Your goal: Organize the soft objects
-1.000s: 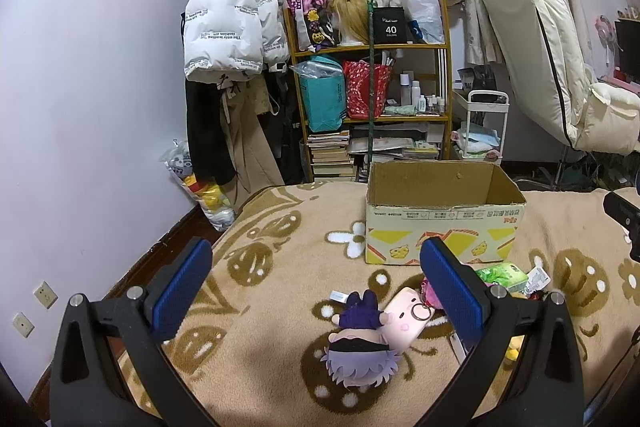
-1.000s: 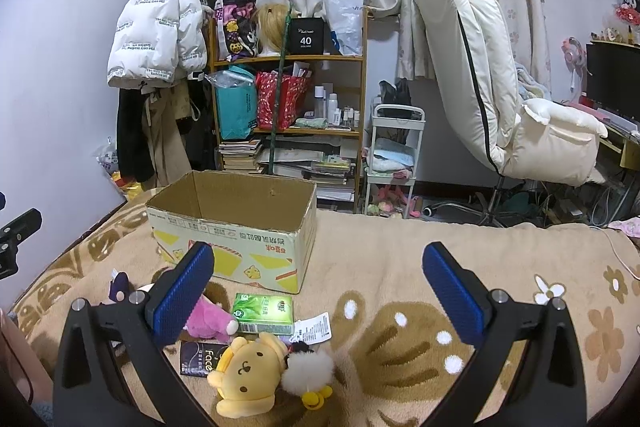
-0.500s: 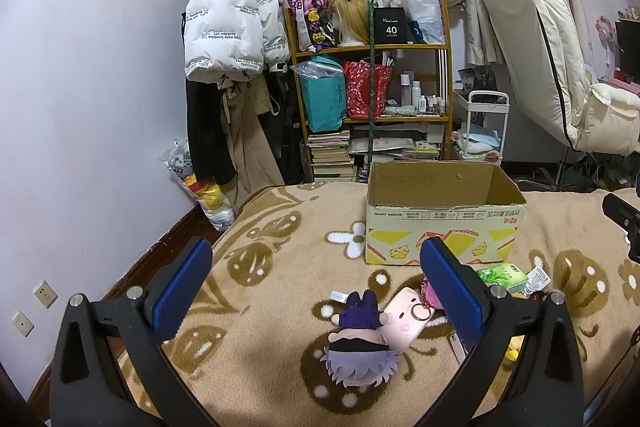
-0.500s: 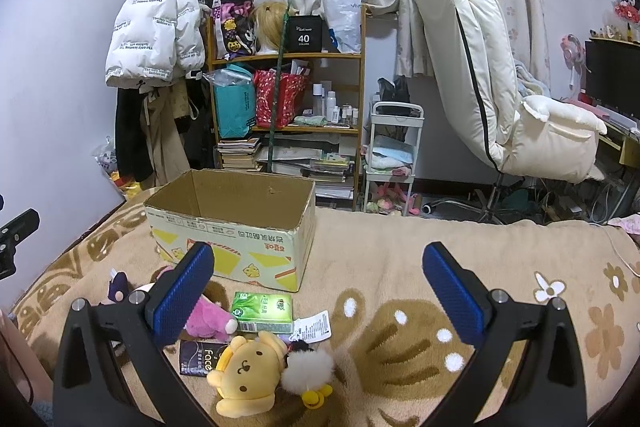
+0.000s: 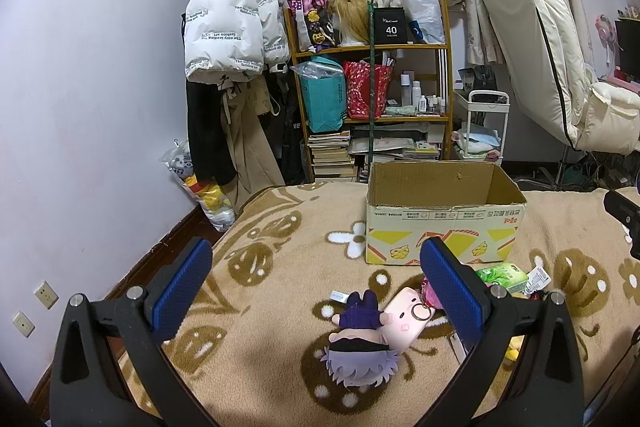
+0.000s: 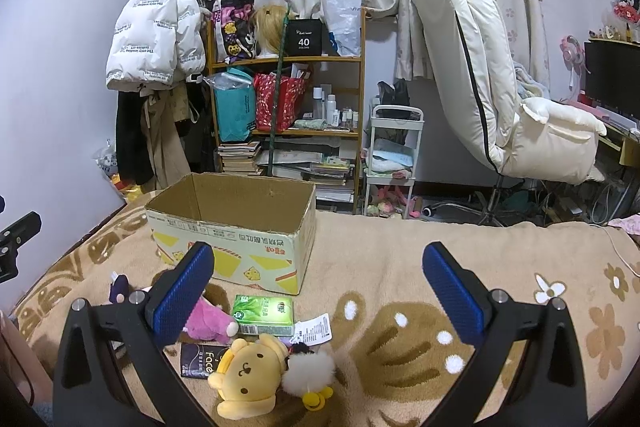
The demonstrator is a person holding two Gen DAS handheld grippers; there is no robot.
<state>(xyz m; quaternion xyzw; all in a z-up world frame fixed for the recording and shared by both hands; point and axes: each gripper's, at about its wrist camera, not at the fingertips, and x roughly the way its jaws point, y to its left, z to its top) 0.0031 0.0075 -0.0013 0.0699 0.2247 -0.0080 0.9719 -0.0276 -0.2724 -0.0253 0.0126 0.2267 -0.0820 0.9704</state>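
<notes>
The doll (image 5: 362, 355) lies on the bed (image 5: 280, 267), near and a little right of centre before the left gripper (image 5: 316, 291). Its long axis runs near to far, head nearest. The box (image 5: 440, 231) stands farther, to the right. The bear (image 6: 248, 375) lies low and left before the right gripper (image 6: 318, 291). Both grippers are spread wide, holding and touching nothing.

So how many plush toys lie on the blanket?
3: the grey-haired doll on the left, the pink plush before the box, the yellow bear nearest. Others may be hidden.
</notes>
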